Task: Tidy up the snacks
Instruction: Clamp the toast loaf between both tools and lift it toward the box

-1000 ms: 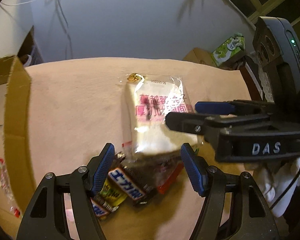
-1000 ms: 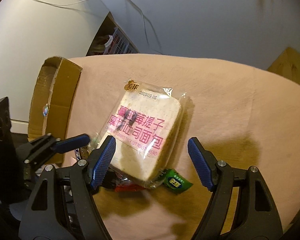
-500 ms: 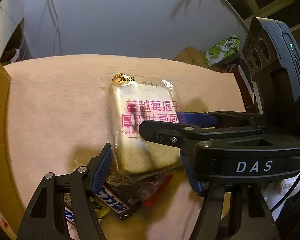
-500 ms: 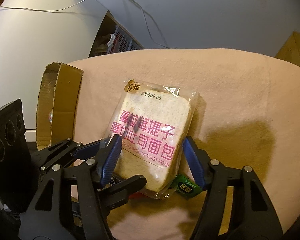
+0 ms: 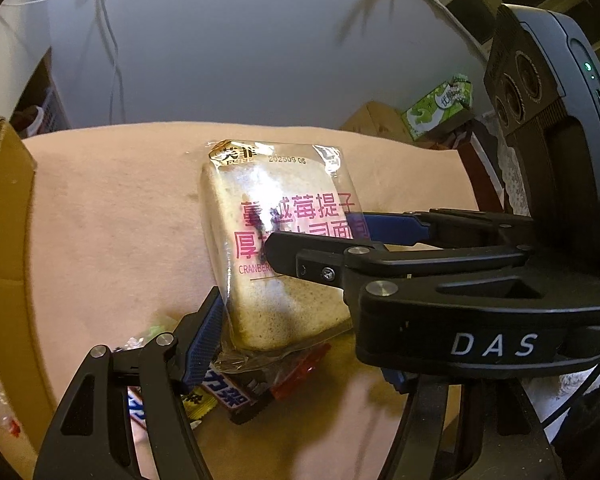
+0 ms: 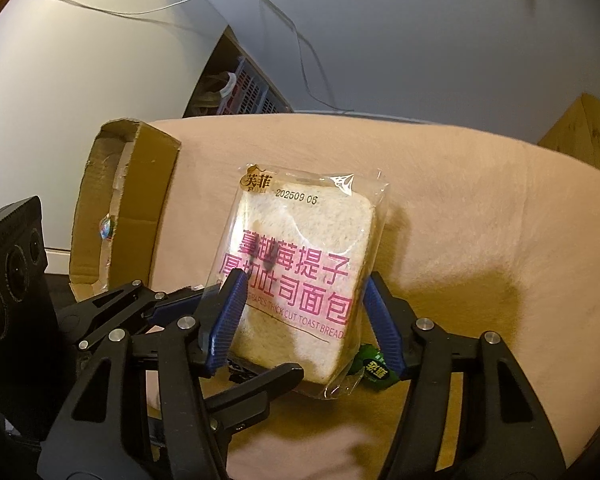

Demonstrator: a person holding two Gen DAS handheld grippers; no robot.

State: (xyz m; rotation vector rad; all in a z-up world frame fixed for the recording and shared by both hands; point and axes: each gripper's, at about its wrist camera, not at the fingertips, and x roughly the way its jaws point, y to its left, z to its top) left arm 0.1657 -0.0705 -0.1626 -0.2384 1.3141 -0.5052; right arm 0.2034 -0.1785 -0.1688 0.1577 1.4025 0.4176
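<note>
A clear packet of thick-cut toast bread (image 6: 300, 264) with pink lettering lies on the pink-clothed table, its near end resting on a small snack pile. My right gripper (image 6: 302, 316) has its blue pads pressed on the packet's two sides near that end. In the left wrist view, the right gripper (image 5: 320, 236) reaches in from the right across the packet (image 5: 268, 216). My left gripper (image 5: 296, 356) stands open around the packet's near end, and its right finger is hidden behind the right gripper. Under the bread lie a chocolate bar (image 5: 224, 394), a yellow wrapper (image 5: 198, 404) and a red wrapper (image 5: 300, 372).
An open cardboard box (image 6: 116, 216) stands at the table's left edge, also seen as a box (image 5: 4, 240) in the left wrist view. A green packet (image 6: 376, 372) peeks out beside the bread. Bare pink cloth (image 6: 480, 220) stretches right and behind. A green carton (image 5: 440, 108) sits off the table.
The right gripper has slid in over the bread's near end and its fingers have narrowed onto the packet's sides. It now covers the left gripper's right finger. The left gripper's opening looks unchanged.
</note>
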